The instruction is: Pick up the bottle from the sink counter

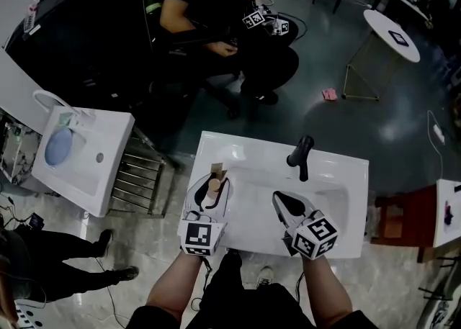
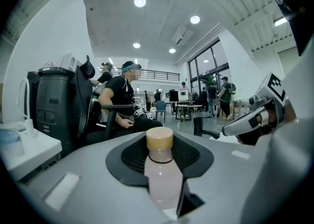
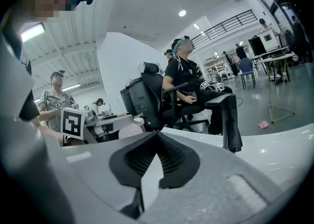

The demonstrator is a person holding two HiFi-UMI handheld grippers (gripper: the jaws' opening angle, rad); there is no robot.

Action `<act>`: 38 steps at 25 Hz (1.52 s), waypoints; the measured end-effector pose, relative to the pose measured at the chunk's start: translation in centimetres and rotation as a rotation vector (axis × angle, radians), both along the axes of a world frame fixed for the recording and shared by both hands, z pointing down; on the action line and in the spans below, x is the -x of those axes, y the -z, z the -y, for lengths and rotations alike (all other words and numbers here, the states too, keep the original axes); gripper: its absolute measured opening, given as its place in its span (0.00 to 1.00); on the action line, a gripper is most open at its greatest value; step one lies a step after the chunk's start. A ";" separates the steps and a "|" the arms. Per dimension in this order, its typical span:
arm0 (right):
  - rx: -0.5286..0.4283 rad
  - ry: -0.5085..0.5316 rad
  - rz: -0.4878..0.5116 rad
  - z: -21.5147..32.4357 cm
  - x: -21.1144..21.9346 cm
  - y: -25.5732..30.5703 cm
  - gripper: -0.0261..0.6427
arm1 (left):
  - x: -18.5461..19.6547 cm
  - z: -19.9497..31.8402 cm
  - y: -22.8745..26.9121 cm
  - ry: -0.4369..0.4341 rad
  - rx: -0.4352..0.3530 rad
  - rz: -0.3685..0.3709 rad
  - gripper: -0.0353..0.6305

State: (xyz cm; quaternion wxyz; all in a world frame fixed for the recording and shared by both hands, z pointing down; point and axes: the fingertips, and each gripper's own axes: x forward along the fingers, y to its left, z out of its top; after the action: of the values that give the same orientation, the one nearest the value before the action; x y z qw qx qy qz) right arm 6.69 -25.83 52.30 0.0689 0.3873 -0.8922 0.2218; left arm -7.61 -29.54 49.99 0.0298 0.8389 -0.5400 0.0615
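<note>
Pink bottle [image 2: 162, 179] clamped in left tongs [image 1: 211, 181].

We see a white sink counter [image 1: 338, 176] from above, standing on a dark, glossy floor [image 1: 317, 47]. A shallow rectangular basin [image 1: 252, 201] is sunk into its middle, and a black faucet [image 1: 301, 155] rises from the far rim. At the left rim is a pale pink bottle [image 1: 211, 191] with a tan cap; we cannot tell whether it rests on the counter.
</note>
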 end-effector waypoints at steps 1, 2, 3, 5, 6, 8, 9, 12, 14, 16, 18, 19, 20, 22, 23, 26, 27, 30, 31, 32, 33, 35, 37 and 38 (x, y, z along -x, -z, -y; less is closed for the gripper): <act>-0.005 0.003 0.001 -0.3 -0.2 0.2 0.04 | -0.1 -0.5 0.3 0.003 -0.003 0.001 0.25; -0.010 0.005 0.002 -0.5 -0.4 0.4 0.04 | -0.3 -1.0 0.7 0.005 -0.006 0.002 0.25; -0.015 0.008 0.003 -0.8 -0.6 0.6 0.04 | -0.4 -1.5 1.0 0.008 -0.011 0.003 0.25; -0.024 0.014 0.006 -1.3 -0.9 1.0 0.04 | -0.7 -2.4 1.7 0.013 -0.020 0.006 0.25; -0.028 0.016 0.008 -1.5 -1.1 1.2 0.04 | -0.8 -2.9 2.0 0.016 -0.023 0.006 0.25; -0.035 0.019 0.007 -2.1 -1.5 1.5 0.04 | -1.0 -3.9 2.6 0.025 -0.028 0.005 0.25; -0.038 0.021 0.007 -2.4 -1.7 1.7 0.04 | -1.1 -4.3 2.9 0.028 -0.030 0.005 0.25; -0.054 0.027 0.009 -3.1 -2.3 2.4 0.04 | -1.6 -5.5 3.6 0.035 -0.029 0.004 0.25; -0.063 0.033 0.011 -3.8 -2.8 2.9 0.04 | -2.0 -6.4 4.0 0.040 -0.029 0.000 0.25; -0.071 0.042 0.011 -4.6 -3.3 3.3 0.04 | -2.4 -7.4 4.4 0.048 -0.030 -0.001 0.25; -0.079 0.049 0.015 -5.4 -3.8 3.7 0.04 | -2.9 -8.5 4.8 0.056 -0.032 0.001 0.25; -0.082 0.052 0.019 -5.8 -4.1 3.8 0.04 | -3.1 -9.1 5.0 0.059 -0.033 0.002 0.25; -0.084 0.055 0.023 -6.3 -4.4 3.9 0.04 | -3.4 -9.7 5.1 0.063 -0.034 0.003 0.25; -0.086 0.062 0.026 -7.2 -5.0 4.1 0.04 | -3.8 -10.9 5.3 0.071 -0.034 0.004 0.25; -0.088 0.066 0.028 -7.7 -5.3 4.1 0.04 | -4.1 -11.5 5.4 0.076 -0.034 0.005 0.25; -0.096 0.079 0.030 -8.9 -6.1 4.6 0.04 | -4.8 -13.4 5.7 0.090 -0.035 0.005 0.25; -0.099 0.085 0.028 -9.4 -6.3 4.7 0.04 | -5.0 -14.0 5.9 0.095 -0.037 0.003 0.25; -0.105 0.104 0.019 -10.8 -7.0 5.0 0.04 | -5.6 -15.9 6.2 0.107 -0.044 0.004 0.25; -0.106 0.110 0.017 -11.2 -7.2 5.0 0.04 | -5.8 -16.5 6.2 0.112 -0.045 0.005 0.25; -0.106 0.116 0.016 -11.7 -7.5 5.0 0.04 | -6.1 -17.1 6.2 0.116 -0.045 0.007 0.25; -0.107 0.121 0.014 -12.2 -7.7 5.0 0.04 | -6.4 -17.7 6.3 0.121 -0.045 0.007 0.25; -0.105 0.132 0.010 -13.1 -8.2 5.1 0.04 | -6.9 -18.9 6.4 0.130 -0.043 0.005 0.25; -0.101 0.140 0.007 -13.9 -8.7 5.0 0.04 | -7.3 -20.0 6.4 0.135 -0.038 0.003 0.25; -0.097 0.141 0.007 -14.2 -8.9 5.0 0.04 | -7.5 -20.5 6.4 0.136 -0.034 0.004 0.25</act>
State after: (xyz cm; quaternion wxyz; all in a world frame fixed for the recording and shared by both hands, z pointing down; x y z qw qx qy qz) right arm 15.61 -11.64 47.30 0.0622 0.3255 -0.9273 0.1742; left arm -0.12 -9.02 43.56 0.0185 0.8004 -0.5969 0.0519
